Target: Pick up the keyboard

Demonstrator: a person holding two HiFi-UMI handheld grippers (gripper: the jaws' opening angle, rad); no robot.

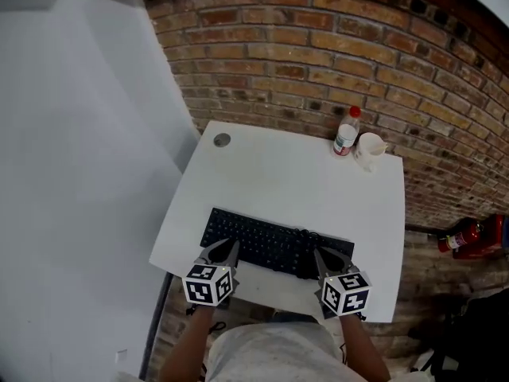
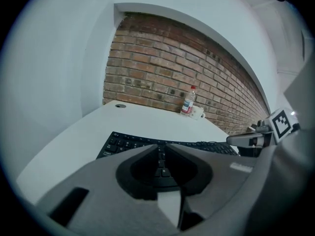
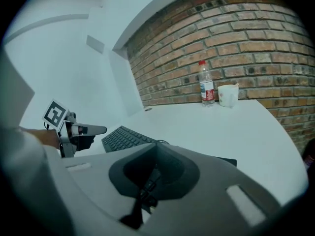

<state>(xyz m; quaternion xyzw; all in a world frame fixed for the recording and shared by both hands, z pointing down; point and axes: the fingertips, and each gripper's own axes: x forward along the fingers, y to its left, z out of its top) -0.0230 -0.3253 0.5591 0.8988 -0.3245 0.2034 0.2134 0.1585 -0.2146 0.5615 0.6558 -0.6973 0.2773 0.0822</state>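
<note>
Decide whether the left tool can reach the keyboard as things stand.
Probably yes: the left tool is at the near left edge of the keyboard, nothing between them, though its barely parted jaws need opening.

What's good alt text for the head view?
A black keyboard lies on a white table, with the left gripper and right gripper at its near edge. A bottle and a cup stand at the far right corner, by a brick wall.

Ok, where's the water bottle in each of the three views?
Head view: bottle on the far edge of the table, right of centre.
Left gripper view: bottle just right of centre, far back.
Right gripper view: bottle upper right of centre.
Shared landmark: the white cup just right of it in all three.
</note>
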